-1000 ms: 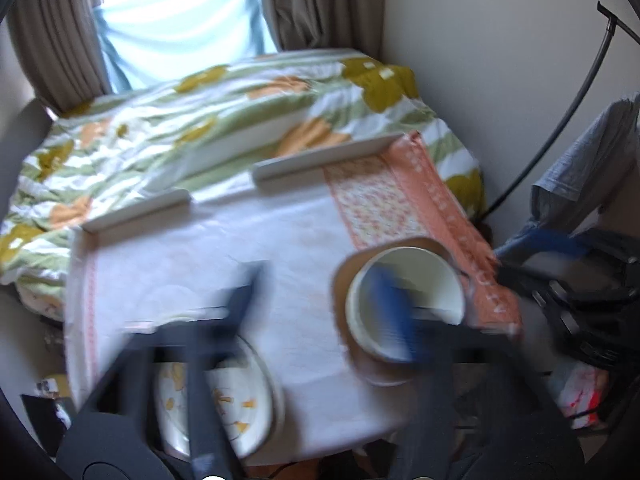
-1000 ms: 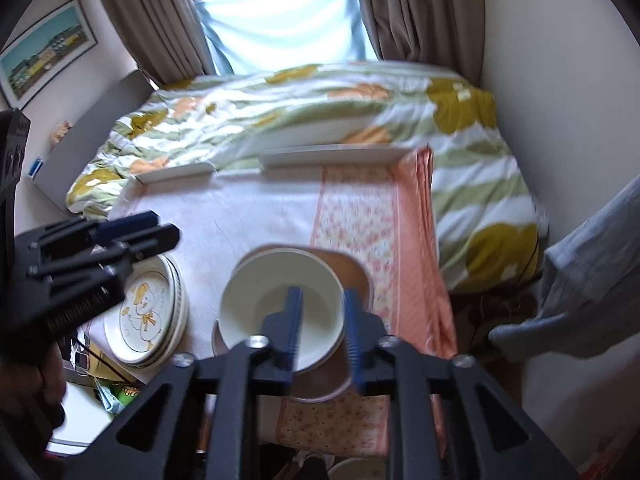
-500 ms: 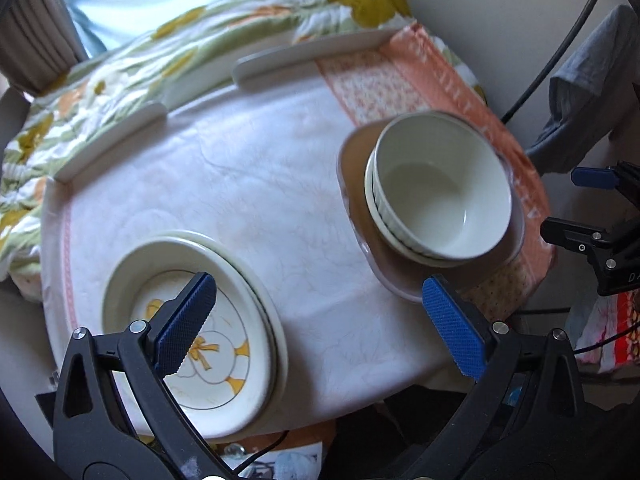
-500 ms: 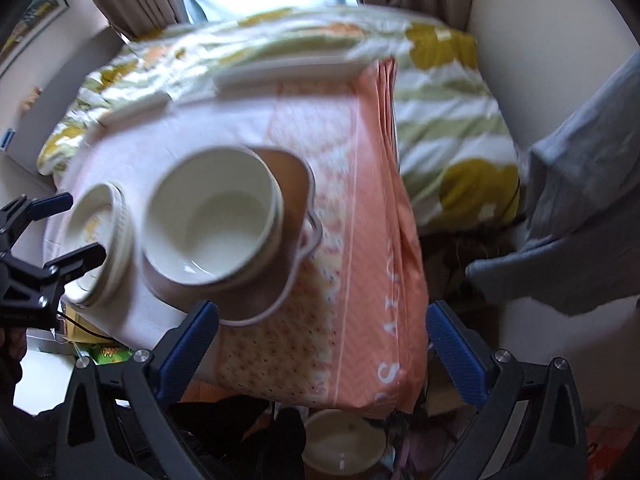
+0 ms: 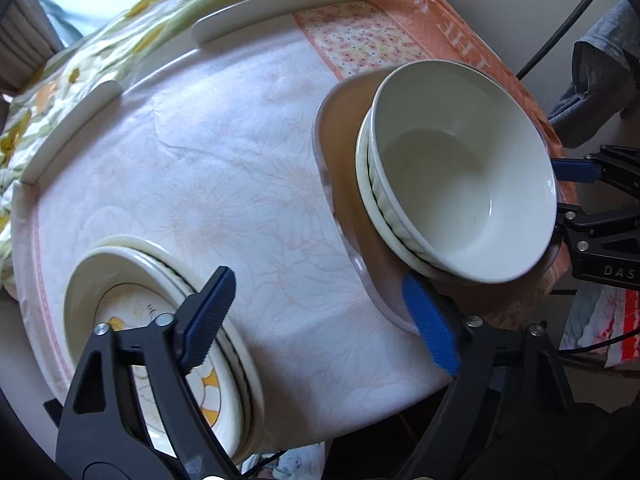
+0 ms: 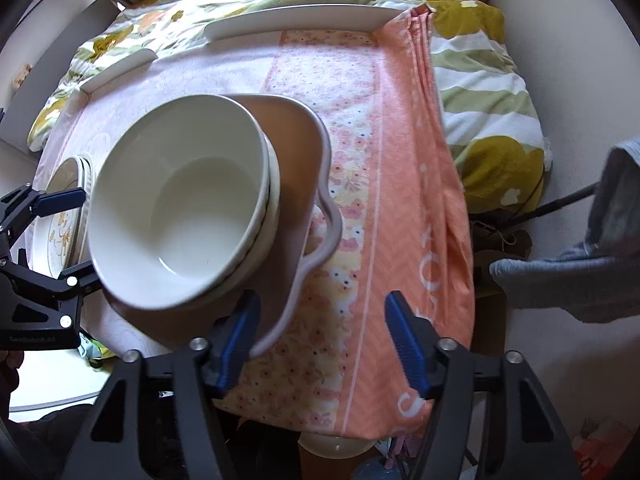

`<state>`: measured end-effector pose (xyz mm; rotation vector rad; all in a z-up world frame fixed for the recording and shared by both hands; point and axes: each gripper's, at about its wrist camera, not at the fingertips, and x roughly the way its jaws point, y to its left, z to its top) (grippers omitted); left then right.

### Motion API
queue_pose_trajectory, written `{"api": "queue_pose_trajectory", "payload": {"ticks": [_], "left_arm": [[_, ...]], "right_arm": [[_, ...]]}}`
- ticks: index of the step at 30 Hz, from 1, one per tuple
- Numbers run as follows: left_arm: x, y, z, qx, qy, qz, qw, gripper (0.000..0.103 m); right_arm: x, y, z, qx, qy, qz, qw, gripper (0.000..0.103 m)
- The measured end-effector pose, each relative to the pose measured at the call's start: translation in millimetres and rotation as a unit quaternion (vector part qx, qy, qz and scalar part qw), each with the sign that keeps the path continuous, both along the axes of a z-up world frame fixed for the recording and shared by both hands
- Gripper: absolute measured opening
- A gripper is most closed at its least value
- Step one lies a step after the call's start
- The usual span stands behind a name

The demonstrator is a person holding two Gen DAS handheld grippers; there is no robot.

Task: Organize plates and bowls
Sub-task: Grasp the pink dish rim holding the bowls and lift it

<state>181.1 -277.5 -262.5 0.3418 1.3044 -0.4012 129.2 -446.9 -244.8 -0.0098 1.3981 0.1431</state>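
The white bowls [image 5: 460, 184] are sitting stacked one inside the other, on top of a brown plate [image 5: 344, 152] with a wavy pale rim. The brown plate is lying on the table [image 5: 224, 184], partly on the white cloth and partly on the orange cloth [image 6: 404, 152].

The left gripper [image 5: 320, 316] is hanging over the table edge with its jaws wide apart, holding nothing. One blue pad [image 5: 430, 328] is sitting just beside the near rim of the brown plate. The other one is hanging over a stack of plates [image 5: 132, 292] with a yellow drawing on the top one. That stack is sitting on the white cloth, well apart from the brown plate, on the side away from the orange cloth.

The right gripper [image 6: 324, 340] is also spread wide and holding nothing. Its left pad [image 6: 236, 344] is right at the near rim of the brown plate, but I cannot tell if it is touching. Its right pad is hanging over the orange cloth.

Two long white dishes [image 5: 288, 4] are lying at the far edge of the table, well apart from the brown plate. Behind them is a blanket [image 6: 480, 52] with green stripes and yellow flowers. Under the table edge, below the orange cloth, part of another pale bowl [image 6: 332, 446] is peeking out.
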Motion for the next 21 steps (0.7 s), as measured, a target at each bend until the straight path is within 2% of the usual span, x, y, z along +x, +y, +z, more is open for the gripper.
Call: {"api": "queue_pose_trajectory", "payload": {"ticks": [2, 6, 8, 12, 14, 15, 21], "left_arm": [[2.2, -3.1, -5.8, 0.005, 0.002, -0.004, 1.0000, 0.075], [8.9, -4.8, -16.0, -0.008, 0.016, -0.004, 0.9998, 0.062], [11.5, -9.0, -22.1, -0.007, 0.016, -0.009, 0.9998, 0.050], [9.8, -18.9, -29.1, -0.018, 0.015, -0.029, 0.9993, 0.033], [7.8, -21.9, -29.1, -0.034, 0.016, -0.036, 0.9987, 0.015], [5.3, -25.6, -28.8, -0.037, 0.010, -0.045, 0.9983, 0.011], [-0.2, -28.3, -25.7, -0.032, -0.021, -0.050, 0.9980, 0.011]], "right_arm": [[4.1, 3.2, -5.3, 0.002, 0.003, 0.006, 1.000, 0.050], [10.8, 10.1, -16.1, 0.002, -0.002, 0.014, 1.000, 0.035], [12.0, 12.3, -21.3, 0.006, -0.005, 0.018, 1.000, 0.032], [11.2, 14.3, -27.1, 0.027, -0.014, 0.022, 0.999, 0.022], [10.6, 16.6, -26.5, 0.031, -0.023, 0.032, 0.999, 0.016], [10.0, 18.5, -26.3, 0.034, -0.028, 0.037, 0.998, 0.012], [7.3, 21.1, -25.0, 0.033, -0.043, 0.050, 0.997, 0.012]]}}
